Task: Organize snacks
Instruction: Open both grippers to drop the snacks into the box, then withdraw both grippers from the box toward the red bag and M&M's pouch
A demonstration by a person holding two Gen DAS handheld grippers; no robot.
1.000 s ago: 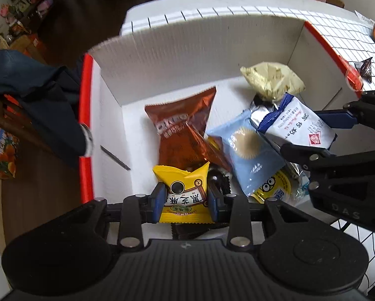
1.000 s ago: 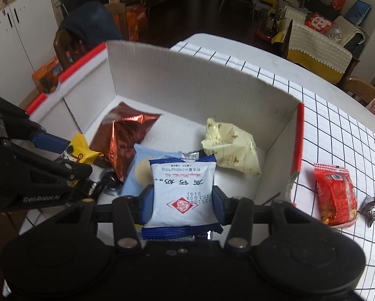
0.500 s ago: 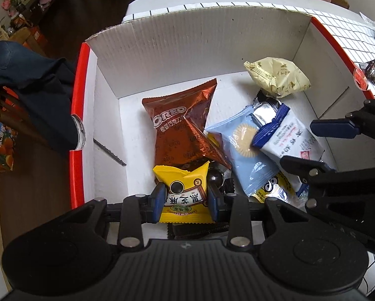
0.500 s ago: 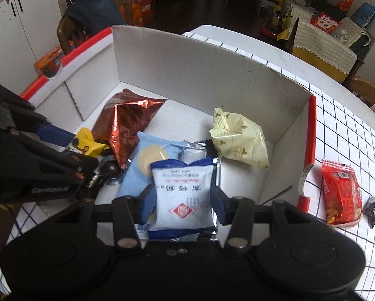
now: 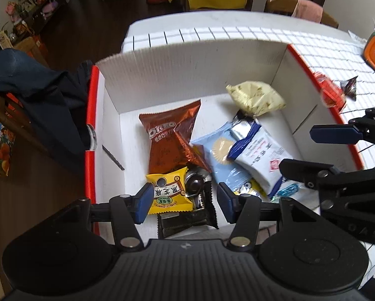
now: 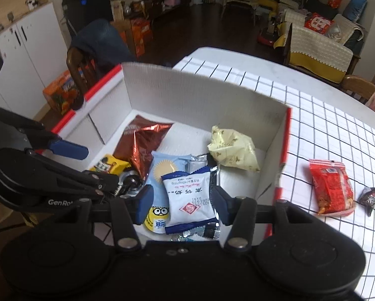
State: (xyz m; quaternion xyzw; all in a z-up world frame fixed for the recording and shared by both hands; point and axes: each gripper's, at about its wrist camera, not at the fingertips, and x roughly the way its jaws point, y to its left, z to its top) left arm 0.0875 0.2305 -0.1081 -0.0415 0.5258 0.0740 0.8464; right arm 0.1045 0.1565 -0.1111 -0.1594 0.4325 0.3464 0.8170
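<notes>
Box: white corrugated carton (image 5: 187,70) with red-edged side flaps, on the grid-patterned tablecloth (image 6: 325,125); landmark for all places below.
Left gripper: (image 5: 185,198) above the near edge of the box, jaws opening; yellow packet between the 2 blue pads, beside the left pad, wide gap to the right pad; no grip on it.
Right gripper: (image 6: 181,198) above the near right part of the box, jaws opening; white-and-blue packet between the pads, a gap on both sides; no grip.
Yellow packet: (image 5: 168,192) inside the box, near front-left, lying partly on a dark wrapper (image 5: 187,217).
White-and-blue packet: (image 6: 188,200) inside the box, near front, on top of the light-blue packet (image 6: 166,170) and a silver one (image 6: 200,161).
Brown Oreo bag: (image 5: 167,138) inside the box, centre-left, just behind the yellow packet.
Pale yellow bag: (image 6: 231,151) inside the box, far right corner.
Red packet: (image 6: 331,190) outside the box, right of its right wall, on the tablecloth.
Small dark wrapped sweet: (image 6: 369,197) outside the box, just right of the red packet.
</notes>
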